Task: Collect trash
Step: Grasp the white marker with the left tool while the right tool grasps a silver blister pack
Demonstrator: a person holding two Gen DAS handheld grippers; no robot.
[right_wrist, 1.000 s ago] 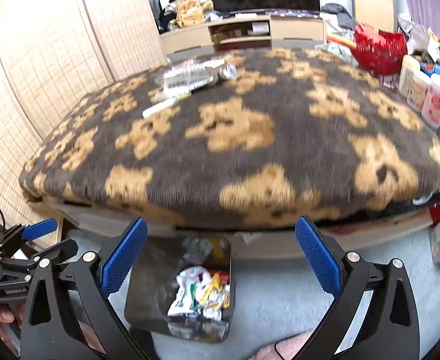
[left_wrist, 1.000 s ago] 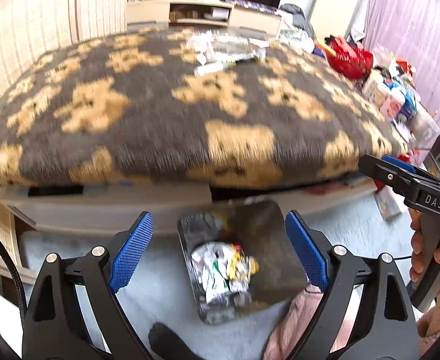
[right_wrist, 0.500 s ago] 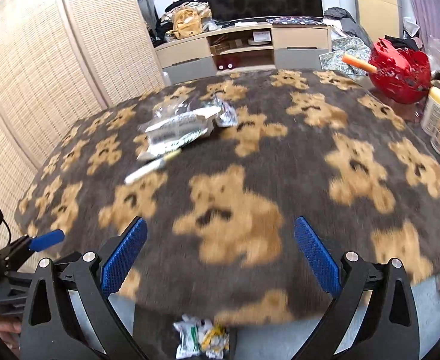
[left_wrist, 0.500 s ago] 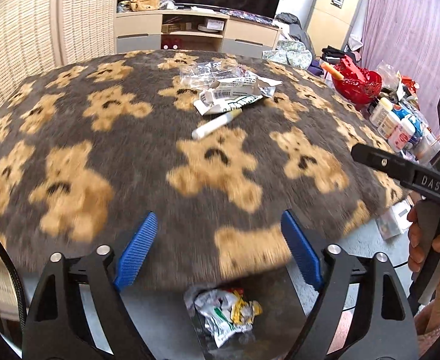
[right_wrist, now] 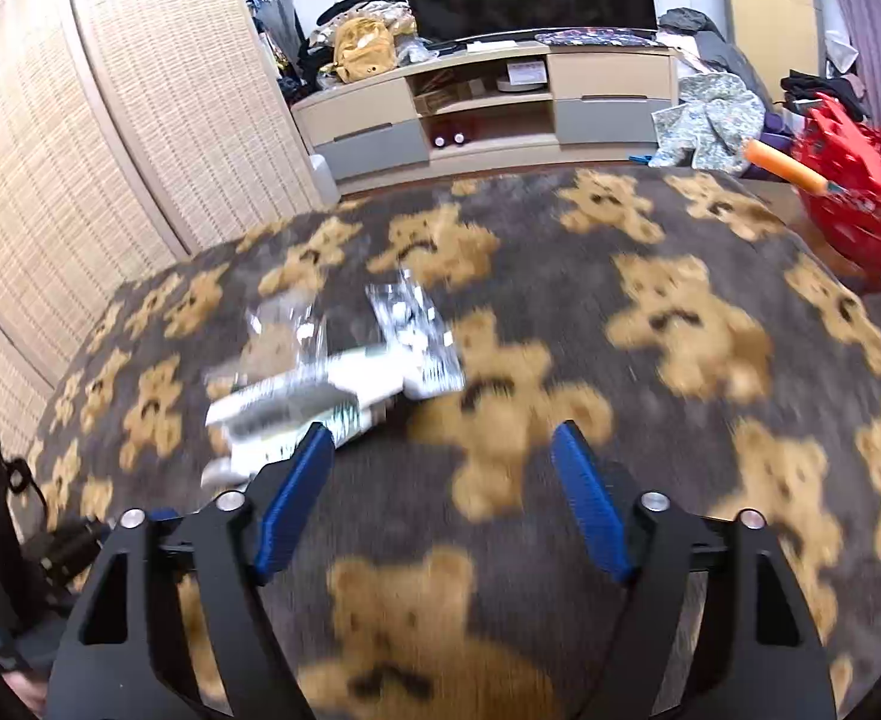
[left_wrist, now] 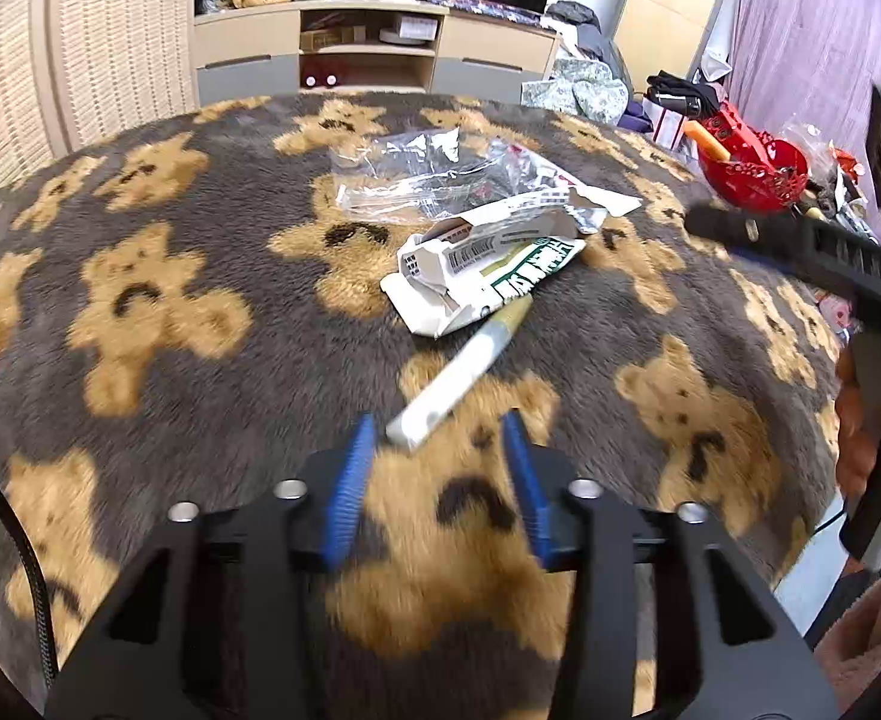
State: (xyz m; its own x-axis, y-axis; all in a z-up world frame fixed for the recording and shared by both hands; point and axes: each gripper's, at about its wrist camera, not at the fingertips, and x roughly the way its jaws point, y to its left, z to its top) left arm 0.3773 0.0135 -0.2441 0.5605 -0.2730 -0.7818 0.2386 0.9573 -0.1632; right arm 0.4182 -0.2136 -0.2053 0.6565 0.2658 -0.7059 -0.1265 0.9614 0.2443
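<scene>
A desk covered by a grey blanket with tan bear figures (left_wrist: 158, 300) is seen from both wrist views. Its far edge curves in front of a low TV cabinet (left_wrist: 374, 54), and its left side runs close along a woven screen (right_wrist: 50, 180). On the right edge a red basket (left_wrist: 758, 171) is set, with clutter beyond it. Wide bare stretches of blanket are left on the left half and on the near right, well apart from the trash.

The trash is gathered a little beyond the middle of the desk: a crumpled clear plastic wrapper (left_wrist: 416, 174) farthest away, a torn white carton with green print (left_wrist: 488, 276) overlapping its near side, and a white tube (left_wrist: 461, 375) lying aslant, its far end tucked under the carton.

The left tongs (left_wrist: 437, 480) are held low over the blanket, pointing forward; their blue pads (left_wrist: 350, 486) are partly apart, and the near end of the tube lies just ahead of the gap, beside the left pad; contact cannot be told. The right tongs (right_wrist: 440, 498) are held level above the blanket and spread wide, holding nothing, with the carton (right_wrist: 296, 408) blurred just beyond their left pad. In the left view the right tongs are seen at the right border, gripped by a hand (left_wrist: 866, 414).
</scene>
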